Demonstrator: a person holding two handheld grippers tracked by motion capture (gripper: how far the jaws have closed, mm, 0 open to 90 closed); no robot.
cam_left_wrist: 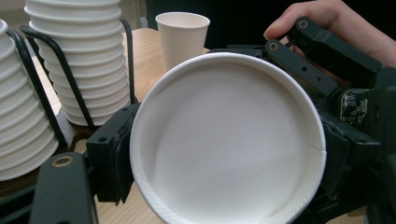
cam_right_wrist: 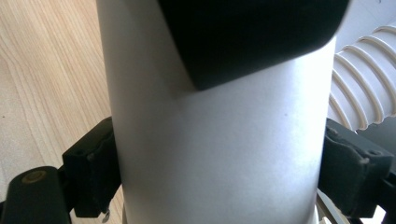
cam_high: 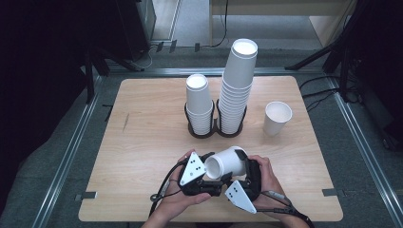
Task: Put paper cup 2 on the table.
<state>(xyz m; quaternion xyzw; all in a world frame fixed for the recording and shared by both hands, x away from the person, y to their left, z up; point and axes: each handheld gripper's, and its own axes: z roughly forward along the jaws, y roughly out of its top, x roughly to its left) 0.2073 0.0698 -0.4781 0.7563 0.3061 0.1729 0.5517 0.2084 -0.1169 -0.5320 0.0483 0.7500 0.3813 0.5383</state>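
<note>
A white paper cup [cam_high: 228, 163] lies on its side above the front of the wooden table [cam_high: 142, 142], held between both grippers. My left gripper [cam_high: 212, 174] is shut on its base end. In the left gripper view the recessed bottom of the cup [cam_left_wrist: 229, 140] faces the camera, and a black pad [cam_left_wrist: 114, 154] presses on each side of its rim. My right gripper [cam_high: 237, 172] is shut on the cup's wall [cam_right_wrist: 219, 154], with its pads [cam_right_wrist: 91, 168] against both sides. A black jaw of the left gripper [cam_right_wrist: 252, 37] crosses the cup's top there.
A black wire holder [cam_high: 205, 132] at the table's middle back carries a short stack of cups [cam_high: 198, 102] and a tall stack [cam_high: 237, 85]. A single upright cup [cam_high: 277, 117] stands to their right. Metal rails run along the floor on both sides.
</note>
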